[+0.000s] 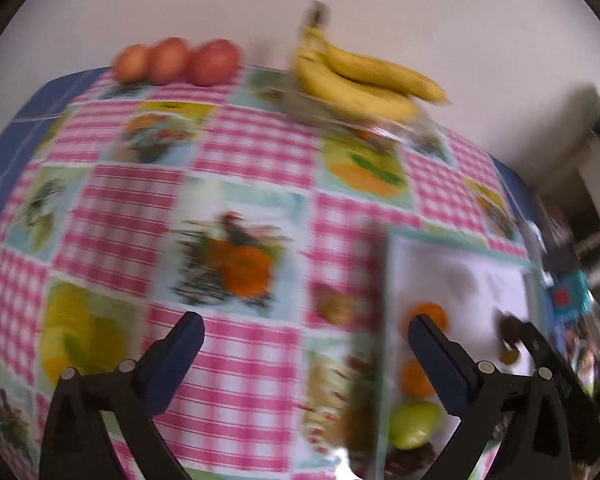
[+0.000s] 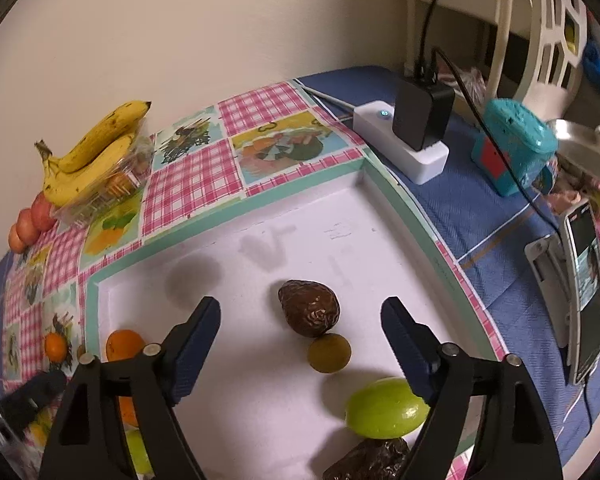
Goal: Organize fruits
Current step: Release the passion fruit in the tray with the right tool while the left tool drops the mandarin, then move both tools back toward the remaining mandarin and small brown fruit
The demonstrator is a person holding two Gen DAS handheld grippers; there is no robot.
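**Mia:** Table [image 2: 480, 216] first, because it is the biggest thing. We are looking at its checked cloth [image 1: 252, 148] with fruit pictures on it. What is sitting on it?

**Ben:** We are seeing a white tray [image 2: 228, 240] with a green rim. At the far side by the wall, bananas [image 2: 96, 152] are lying on a clear box [image 2: 108, 188], and red apples [image 1: 176, 60] are lined up beside them.

**Mia:** What is inside the tray?

**Ben:** We are finding a dark brown avocado [image 2: 310, 308], a green fruit [image 2: 384, 408], oranges [image 2: 124, 344], and a small round brownish fruit [image 2: 329, 353] touching the avocado.

**Mia:** What are our claws doing?

**Ben:** We are holding the right gripper [image 2: 300, 320] wide open above the tray, gripping nothing. The avocado is showing between its fingers. The left gripper [image 1: 306, 334] is wide open too, over the cloth beside the tray.

**Mia:** How are we grabbing well?

**Ben:** We think we are going for the avocado. We should be lowering slowly, keeping it in the middle, and not bumping the small fruit.
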